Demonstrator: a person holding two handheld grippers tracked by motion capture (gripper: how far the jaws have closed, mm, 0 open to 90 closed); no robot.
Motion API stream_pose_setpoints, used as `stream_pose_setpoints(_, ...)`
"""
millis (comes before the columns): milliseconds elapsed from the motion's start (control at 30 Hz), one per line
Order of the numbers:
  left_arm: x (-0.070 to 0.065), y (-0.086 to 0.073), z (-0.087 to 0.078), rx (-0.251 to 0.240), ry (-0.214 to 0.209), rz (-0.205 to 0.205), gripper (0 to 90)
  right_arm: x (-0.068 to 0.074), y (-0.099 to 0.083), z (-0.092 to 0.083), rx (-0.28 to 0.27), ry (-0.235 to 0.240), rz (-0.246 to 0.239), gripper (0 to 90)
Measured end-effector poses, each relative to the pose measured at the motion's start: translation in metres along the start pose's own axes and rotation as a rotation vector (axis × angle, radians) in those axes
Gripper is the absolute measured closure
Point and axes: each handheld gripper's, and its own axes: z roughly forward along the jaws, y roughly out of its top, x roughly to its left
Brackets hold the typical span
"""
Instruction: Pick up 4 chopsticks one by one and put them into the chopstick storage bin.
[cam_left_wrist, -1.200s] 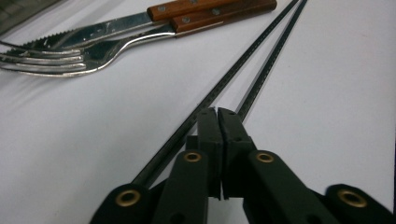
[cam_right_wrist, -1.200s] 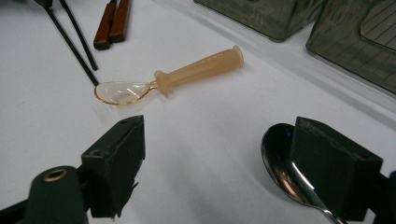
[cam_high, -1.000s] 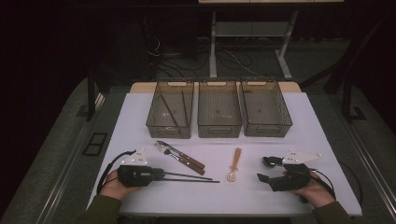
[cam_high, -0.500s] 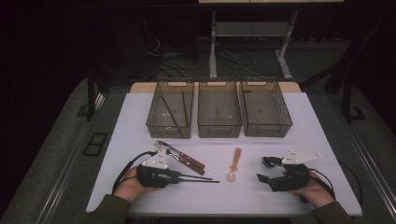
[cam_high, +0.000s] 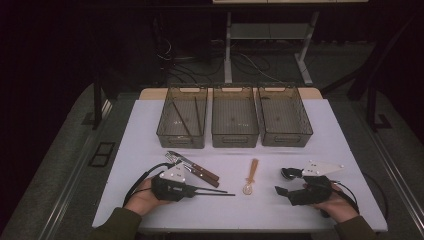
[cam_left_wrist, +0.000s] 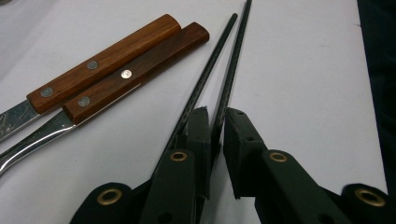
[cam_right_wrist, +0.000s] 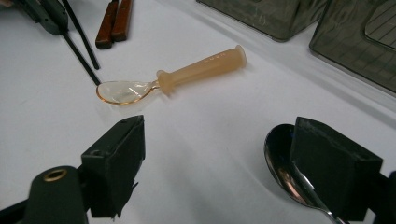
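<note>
The left tongs have just been closing and now pinch one of the two dark chopsticks that lie on the white surface, just beside two wooden-handled forks. The right tongs stand wide open and hold nothing. A shiny metal spoon lies by one jaw, and a see-through orange spoon lies farther off.

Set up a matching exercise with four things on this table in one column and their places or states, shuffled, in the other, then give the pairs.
1. black chopsticks
2. orange spoon
3. wooden-handled forks
4. metal spoon

A. lying by a jaw of the right gripper
B. between the jaws of the left gripper
C. alone mid-table
D. side by side, handles touching

Pairs: 1-B, 2-C, 3-D, 4-A
</note>
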Motion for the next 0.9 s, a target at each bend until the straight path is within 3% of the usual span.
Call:
stream_pose_setpoints(433,-0.0035,-0.0009,-0.0009,0.009,-0.002,0.053,83.0,0.0002,-0.0001,0.0006,0.004,0.001,0.001,18.0)
stream_pose_setpoints(633,-0.0051,-0.001,-0.0007,0.009,-0.04,0.065,85.0,0.0001,-0.0001,0.0005,0.004,0.0,0.002,18.0)
stream_pose_setpoints(900,-0.0085,0.0003,-0.0003,0.012,-0.047,0.078,85.4,0.0001,-0.0001,0.0006,0.004,0.0,0.003,18.0)
